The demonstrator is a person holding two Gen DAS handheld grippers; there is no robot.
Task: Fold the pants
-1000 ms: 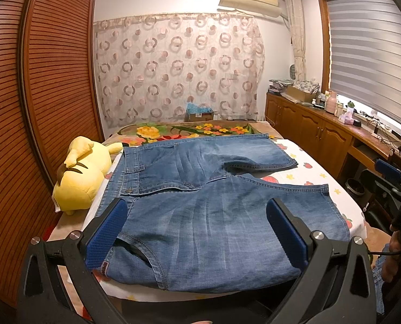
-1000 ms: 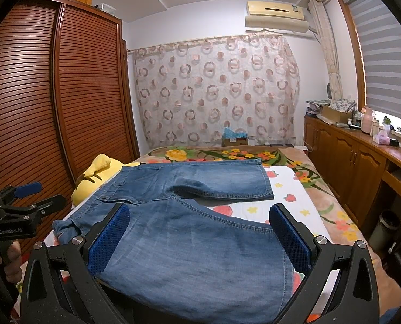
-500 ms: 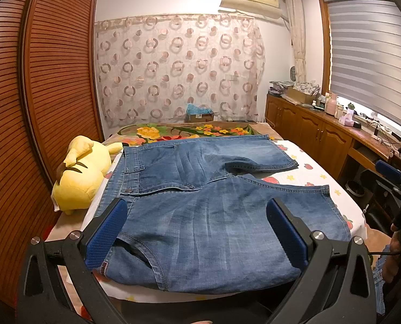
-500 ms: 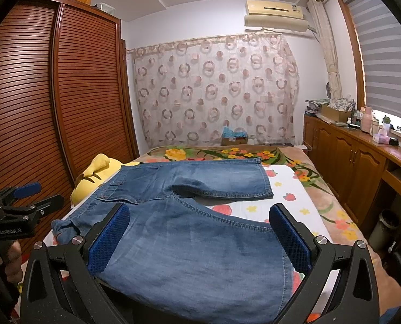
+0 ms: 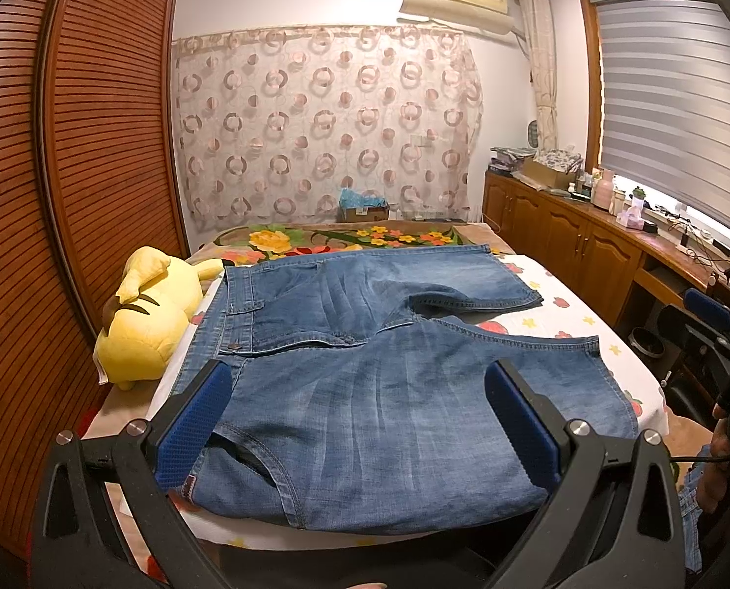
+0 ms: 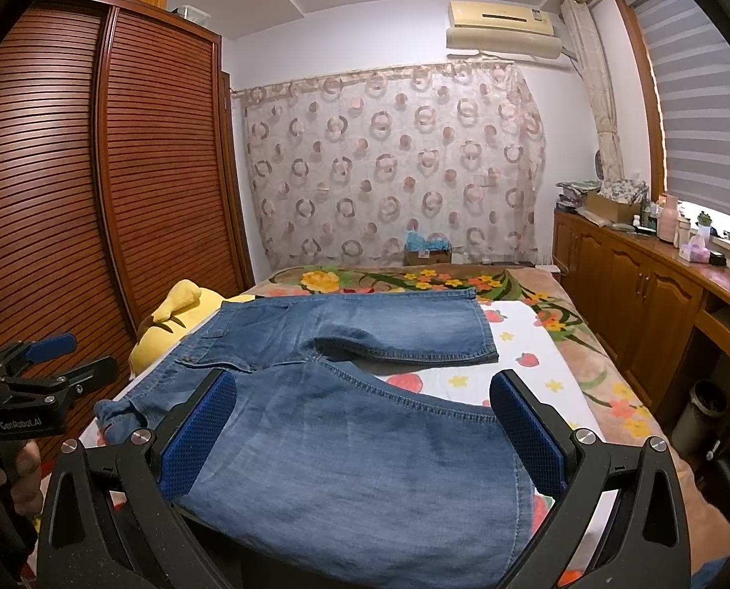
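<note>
Blue denim pants point(image 5: 365, 368) lie spread flat on the bed, waistband at the left, both legs running to the right and splayed apart. In the right wrist view the pants point(image 6: 345, 422) fill the near part of the bed. My left gripper point(image 5: 360, 417) hovers open above the near waist corner, holding nothing. Over the near leg's hem end, my right gripper point(image 6: 365, 437) is open and empty too. Each gripper shows in the other's view: the right gripper point(image 5: 718, 338) at the far right edge, the left gripper point(image 6: 45, 368) at the far left edge, each held by a hand.
A yellow plush toy point(image 5: 144, 319) lies on the bed's left side beside the waistband. The bed sheet point(image 5: 571, 309) has a fruit print, with a floral blanket point(image 5: 365, 235) at the far end. A slatted wardrobe point(image 5: 70, 172) stands left, wooden cabinets point(image 5: 585, 245) right.
Both grippers stay open. The views have barely shifted; the pants lie as before.
</note>
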